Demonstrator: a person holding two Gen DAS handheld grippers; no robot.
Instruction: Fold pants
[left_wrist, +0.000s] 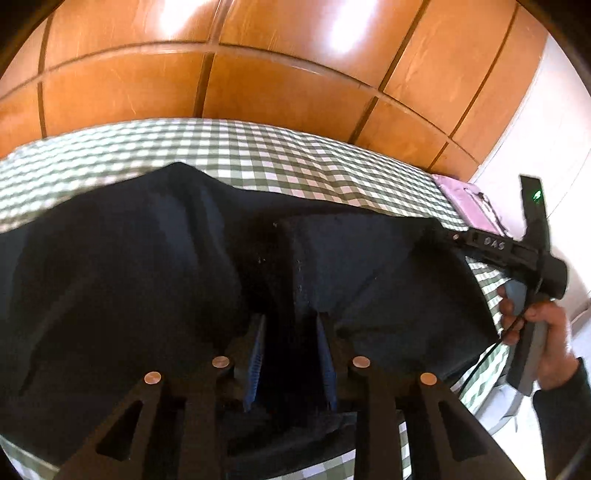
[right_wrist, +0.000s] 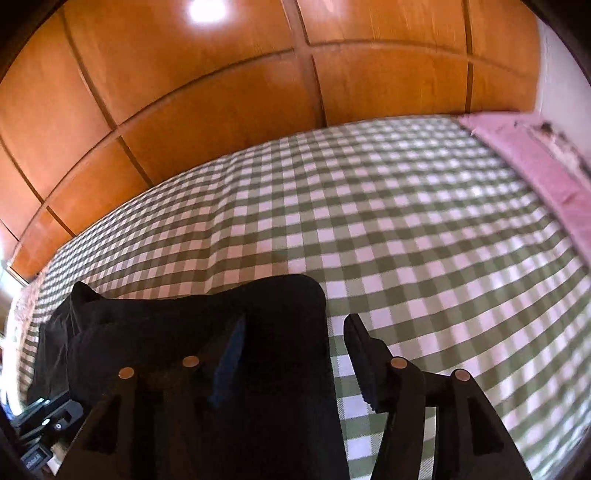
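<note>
Left tool (left_wrist: 291, 354) filling the bottom centre of the left wrist view, blue-ribbed fingers (left_wrist: 256, 363) standing a little apart with dark cloth of the pants (left_wrist: 147, 266) bunching between them; cannot tell whether the pads are actually pressing on it. Pants are black, lying spread across the middle of the frame on a bed with a green-and-white checked sheet (left_wrist: 258, 155). At the right edge a hand (left_wrist: 543, 332) in a dark sleeve is gripping the handle of the right tool, whose black body is reaching onto the right end of the pants.

Right wrist view: right tool (right_wrist: 295, 354) sitting at bottom centre, jaws spread. Left finger (right_wrist: 231, 354) is lying over the pants, right finger is sitting over bare checked sheet just beside the cloth edge; not pinching anything. Pants are running from the centre toward the lower left of the frame, folded edge rounded at the top. Pink pillow (right_wrist: 532, 162) lying at the upper right, orange wooden wardrobe panels (right_wrist: 221, 103) filling the top behind the bed. View is slightly blurred.
</note>
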